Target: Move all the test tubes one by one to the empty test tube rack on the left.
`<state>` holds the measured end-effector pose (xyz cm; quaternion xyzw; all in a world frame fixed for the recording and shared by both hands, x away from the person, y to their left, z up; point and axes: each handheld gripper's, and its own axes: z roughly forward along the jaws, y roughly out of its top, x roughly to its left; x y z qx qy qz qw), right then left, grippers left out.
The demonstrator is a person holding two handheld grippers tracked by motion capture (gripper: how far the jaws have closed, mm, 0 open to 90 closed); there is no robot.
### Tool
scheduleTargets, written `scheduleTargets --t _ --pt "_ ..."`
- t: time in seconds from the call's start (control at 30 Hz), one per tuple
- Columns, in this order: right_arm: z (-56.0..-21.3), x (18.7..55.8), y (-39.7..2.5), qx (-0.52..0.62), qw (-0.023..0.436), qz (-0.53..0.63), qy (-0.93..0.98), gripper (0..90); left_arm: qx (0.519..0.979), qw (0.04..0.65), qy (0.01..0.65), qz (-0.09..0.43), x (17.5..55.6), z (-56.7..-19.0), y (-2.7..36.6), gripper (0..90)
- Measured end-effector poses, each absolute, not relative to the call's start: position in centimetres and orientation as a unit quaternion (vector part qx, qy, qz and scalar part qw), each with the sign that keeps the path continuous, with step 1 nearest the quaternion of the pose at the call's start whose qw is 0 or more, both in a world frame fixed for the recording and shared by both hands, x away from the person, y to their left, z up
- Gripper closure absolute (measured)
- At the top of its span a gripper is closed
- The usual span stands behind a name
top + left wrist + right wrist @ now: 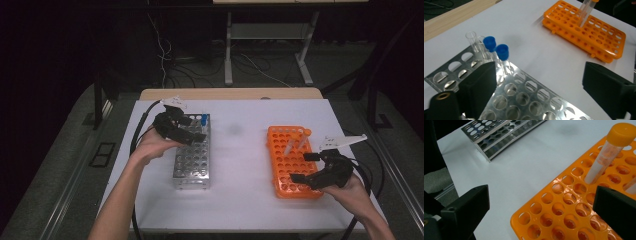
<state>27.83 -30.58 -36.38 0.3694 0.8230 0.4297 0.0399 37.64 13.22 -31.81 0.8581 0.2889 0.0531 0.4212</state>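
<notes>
A metal tube rack point(192, 155) point(524, 97) point(499, 135) lies left of centre on the white table. Two blue-capped tubes point(499, 53) point(204, 119) and an uncapped clear tube point(471, 40) stand at its far end. An orange tube rack point(292, 160) point(586, 32) point(574, 205) lies to the right and holds an orange-capped tube point(609, 152) point(304, 137) point(586, 12), leaning. My left gripper point(190, 129) point(536, 95) hovers open over the metal rack's far end, nothing between its jaws. My right gripper point(305, 167) point(541, 212) is open over the orange rack's near right part, empty.
The white table top point(240, 150) has free room between the two racks. Its wooden far edge point(230, 93) borders a dark floor with cables and a desk frame point(270, 45). Cables trail from both grippers off the table sides.
</notes>
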Motion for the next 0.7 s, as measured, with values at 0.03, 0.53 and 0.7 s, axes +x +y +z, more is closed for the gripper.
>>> scheduleTargets --t 0.03,0.53,0.7 --pt "-36.3 27.9 -30.6 0.37 0.039 0.429 0.823 0.4 0.857 0.421 0.291 0.057 37.3 -31.8 13.2 6.3" --pt "-35.8 29.4 -30.5 0.372 0.048 0.421 0.826 0.4 0.852 0.439 0.276 0.069 32.0 -32.5 13.2 0.0" --pt "-36.0 30.2 -30.5 0.377 0.05 0.415 0.826 0.4 0.853 0.441 0.269 0.07 30.8 -32.9 13.2 0.0"
